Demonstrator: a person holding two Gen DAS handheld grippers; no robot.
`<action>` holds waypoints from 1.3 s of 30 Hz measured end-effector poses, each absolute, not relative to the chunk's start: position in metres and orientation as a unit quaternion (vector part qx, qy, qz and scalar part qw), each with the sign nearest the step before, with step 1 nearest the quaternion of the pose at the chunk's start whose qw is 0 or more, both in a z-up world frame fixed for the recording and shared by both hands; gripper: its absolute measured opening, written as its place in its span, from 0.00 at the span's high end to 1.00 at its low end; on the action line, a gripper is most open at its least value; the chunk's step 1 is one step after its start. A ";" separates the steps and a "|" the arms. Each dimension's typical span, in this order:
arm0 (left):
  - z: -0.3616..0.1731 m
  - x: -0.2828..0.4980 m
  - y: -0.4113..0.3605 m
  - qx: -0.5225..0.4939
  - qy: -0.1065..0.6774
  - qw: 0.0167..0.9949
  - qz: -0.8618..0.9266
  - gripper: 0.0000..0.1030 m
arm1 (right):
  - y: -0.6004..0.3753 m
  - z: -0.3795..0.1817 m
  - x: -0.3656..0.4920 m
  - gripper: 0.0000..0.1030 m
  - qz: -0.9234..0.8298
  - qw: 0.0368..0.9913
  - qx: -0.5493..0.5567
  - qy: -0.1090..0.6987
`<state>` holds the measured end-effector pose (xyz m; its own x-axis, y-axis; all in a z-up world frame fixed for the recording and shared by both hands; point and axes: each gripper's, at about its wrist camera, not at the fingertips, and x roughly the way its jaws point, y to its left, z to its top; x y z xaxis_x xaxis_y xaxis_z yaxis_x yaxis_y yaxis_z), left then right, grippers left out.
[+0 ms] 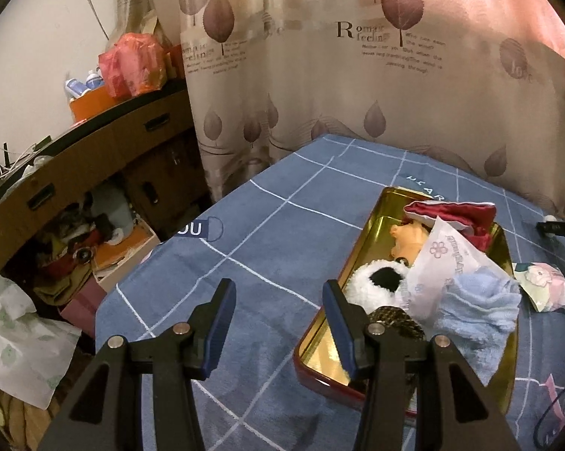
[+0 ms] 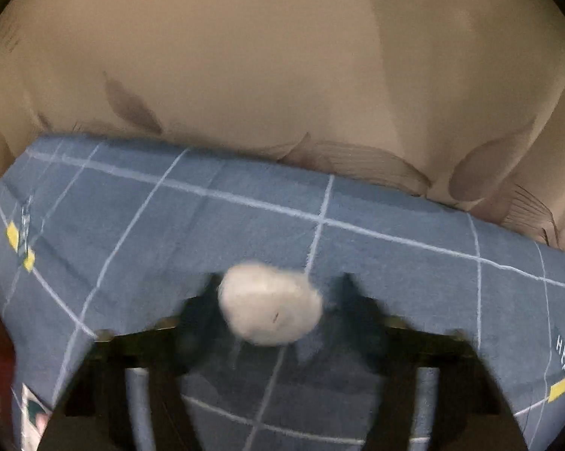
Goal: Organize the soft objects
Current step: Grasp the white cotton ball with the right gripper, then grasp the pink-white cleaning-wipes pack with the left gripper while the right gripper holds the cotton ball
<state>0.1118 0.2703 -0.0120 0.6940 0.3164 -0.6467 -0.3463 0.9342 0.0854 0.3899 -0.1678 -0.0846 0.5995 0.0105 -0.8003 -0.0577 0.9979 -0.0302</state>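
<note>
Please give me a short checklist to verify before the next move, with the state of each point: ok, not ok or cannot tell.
1. White fluffy ball lies between the right gripper fingers: ok.
2. Fingers already press on the ball: cannot tell, the picture is blurred.
3. Left gripper is open and holds nothing: ok.
4. Gold tin has bare floor left at its near end: ok.
5. Light blue cloth lies fully inside the tin: not ok, it hangs over the rim.
6. Small printed pouch is in the tin: not ok, it lies on the blue blanket.
</note>
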 end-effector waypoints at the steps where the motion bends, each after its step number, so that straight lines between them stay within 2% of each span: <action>1: -0.012 0.112 0.271 -0.025 0.348 0.920 0.179 0.52 | -0.166 -0.083 0.383 0.71 0.025 0.897 -0.030 0.440; 8: -0.007 0.105 0.263 -0.025 0.339 0.928 0.154 0.52 | -0.163 -0.076 0.315 0.74 0.052 0.899 -0.041 0.433; 9: -0.006 0.105 0.260 -0.024 0.339 0.929 0.145 0.51 | -0.165 -0.076 0.303 0.74 0.056 0.898 -0.036 0.434; 10: -0.006 0.105 0.256 -0.021 0.340 0.930 0.134 0.44 | -0.171 -0.076 0.284 0.74 0.055 0.900 -0.028 0.432; 11: -0.007 0.105 0.251 -0.017 0.343 0.931 0.122 0.42 | -0.178 -0.076 0.274 0.74 0.054 0.900 -0.023 0.431; 18: -0.006 0.100 0.202 0.008 0.363 0.932 -0.012 0.39 | -0.225 -0.077 0.192 0.73 0.027 0.902 -0.001 0.431; 19: -0.005 0.101 0.192 0.011 0.369 0.928 -0.039 0.35 | -0.230 -0.077 0.181 0.73 0.023 0.902 0.001 0.430; 21: -0.004 0.107 0.172 0.017 0.384 0.919 -0.091 0.29 | -0.234 -0.079 0.174 0.73 0.021 0.903 0.009 0.430; 26: 0.001 0.127 0.116 0.073 0.395 0.902 -0.160 0.27 | -0.242 -0.078 0.163 0.69 0.027 0.904 0.019 0.426; 33: -0.004 0.183 0.040 0.128 0.434 0.861 -0.234 0.25 | -0.241 -0.080 0.166 0.68 0.030 0.902 0.024 0.430; 39: -0.030 0.217 -0.015 0.202 0.467 0.808 -0.297 0.25 | -0.244 -0.081 0.165 0.68 0.034 0.902 0.033 0.430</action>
<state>0.2169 -0.0146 -0.0296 0.3868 -0.2906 -0.8752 0.6686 0.7420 0.0492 0.1655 -0.2437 -0.0811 0.6279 0.0893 -0.7731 -0.0332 0.9956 0.0880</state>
